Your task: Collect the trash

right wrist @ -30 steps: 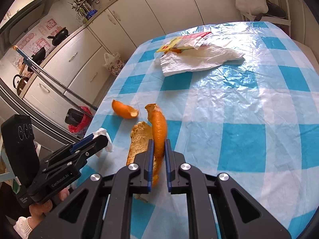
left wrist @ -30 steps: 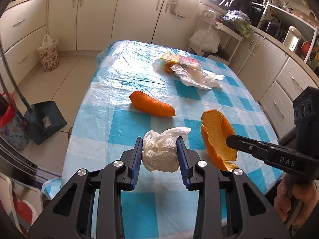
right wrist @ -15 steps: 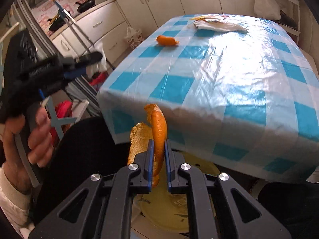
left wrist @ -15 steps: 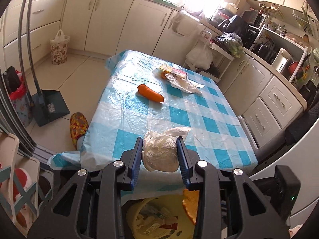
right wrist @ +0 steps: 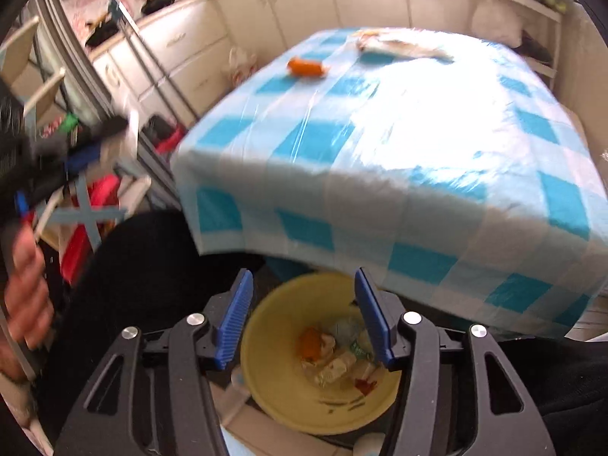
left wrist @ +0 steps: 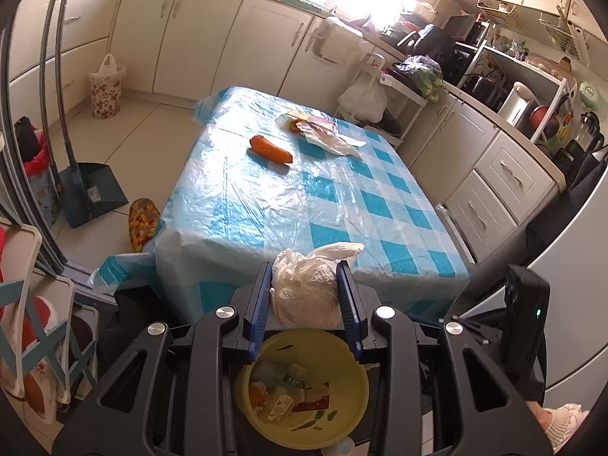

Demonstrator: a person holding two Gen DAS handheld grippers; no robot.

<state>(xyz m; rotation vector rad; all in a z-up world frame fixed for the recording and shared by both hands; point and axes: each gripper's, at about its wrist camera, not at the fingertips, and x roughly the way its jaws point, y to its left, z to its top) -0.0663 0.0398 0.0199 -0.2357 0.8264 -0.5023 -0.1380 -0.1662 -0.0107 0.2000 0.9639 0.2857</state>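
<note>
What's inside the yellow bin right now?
The yellow bin holds orange peel, wrappers and other scraps. The right gripper hides part of the heap; lower layers are covered.

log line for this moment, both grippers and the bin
left gripper: shut on white bag above yellow bin | right gripper: jaws just opened, empty, over bin | orange peel in bin
</note>
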